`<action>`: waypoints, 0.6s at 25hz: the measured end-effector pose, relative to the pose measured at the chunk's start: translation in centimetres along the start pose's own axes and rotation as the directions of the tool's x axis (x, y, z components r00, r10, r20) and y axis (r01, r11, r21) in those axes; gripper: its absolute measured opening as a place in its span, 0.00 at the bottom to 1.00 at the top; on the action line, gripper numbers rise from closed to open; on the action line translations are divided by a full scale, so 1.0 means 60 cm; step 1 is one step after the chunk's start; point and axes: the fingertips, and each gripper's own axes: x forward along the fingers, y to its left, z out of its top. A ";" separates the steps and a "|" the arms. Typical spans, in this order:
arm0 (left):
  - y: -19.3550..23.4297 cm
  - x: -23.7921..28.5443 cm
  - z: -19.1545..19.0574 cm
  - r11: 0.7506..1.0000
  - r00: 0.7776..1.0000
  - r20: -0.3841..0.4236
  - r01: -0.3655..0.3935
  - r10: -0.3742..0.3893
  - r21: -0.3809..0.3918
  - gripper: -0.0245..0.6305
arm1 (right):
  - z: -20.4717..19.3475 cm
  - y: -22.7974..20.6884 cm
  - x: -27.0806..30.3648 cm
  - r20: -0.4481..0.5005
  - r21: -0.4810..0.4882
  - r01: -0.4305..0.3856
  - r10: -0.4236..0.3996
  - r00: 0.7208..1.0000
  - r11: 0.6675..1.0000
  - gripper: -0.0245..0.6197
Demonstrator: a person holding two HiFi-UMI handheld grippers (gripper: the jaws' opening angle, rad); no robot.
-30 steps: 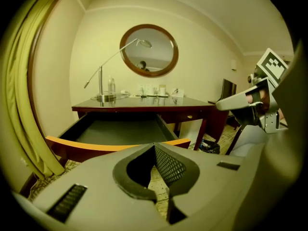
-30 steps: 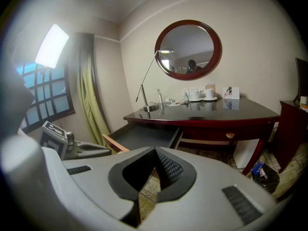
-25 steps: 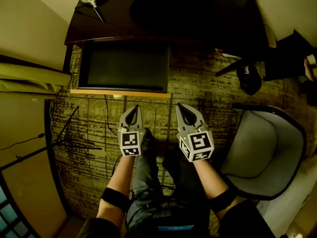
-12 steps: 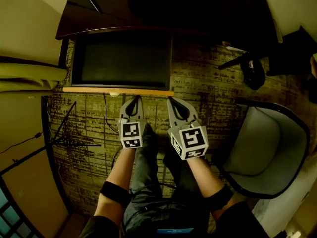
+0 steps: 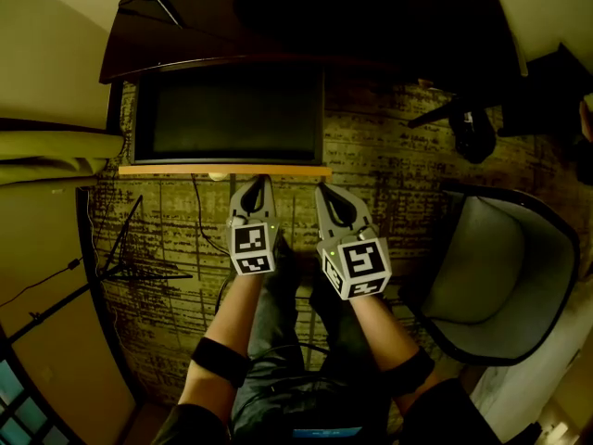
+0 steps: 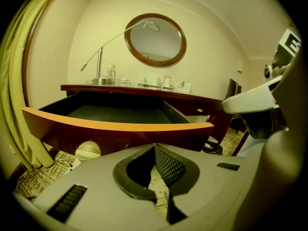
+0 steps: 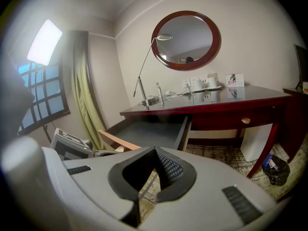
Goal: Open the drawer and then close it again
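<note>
The dark red wooden drawer with a pale orange top edge is standing pulled out of the dark red wooden desk. It is filling the upper middle of the head view, with its dark flat bottom lying open to the camera. Its round pale knob is sitting on the drawer front, at the lower left of the left gripper view.

The left grey claw is pointing up the frame at the drawer front, just right of the knob, with its jaws resting together. Whether its tips are touching the wood cannot be told. The right grey claw is hovering just beside it, near the right end of the drawer front and slightly below the orange edge, its jaws also pressing together.

An oval wood-framed mirror is hanging on the wall above the desk. A thin silver lamp is standing on the desk's left part. A grey padded chair is standing at the right of the head view on the patterned carpet.
</note>
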 end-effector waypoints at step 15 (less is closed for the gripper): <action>0.049 0.162 0.116 0.999 0.998 0.028 0.051 -0.051 -0.001 0.04 | 0.053 -0.058 0.065 0.025 0.039 0.120 -0.121 0.992 0.992 0.04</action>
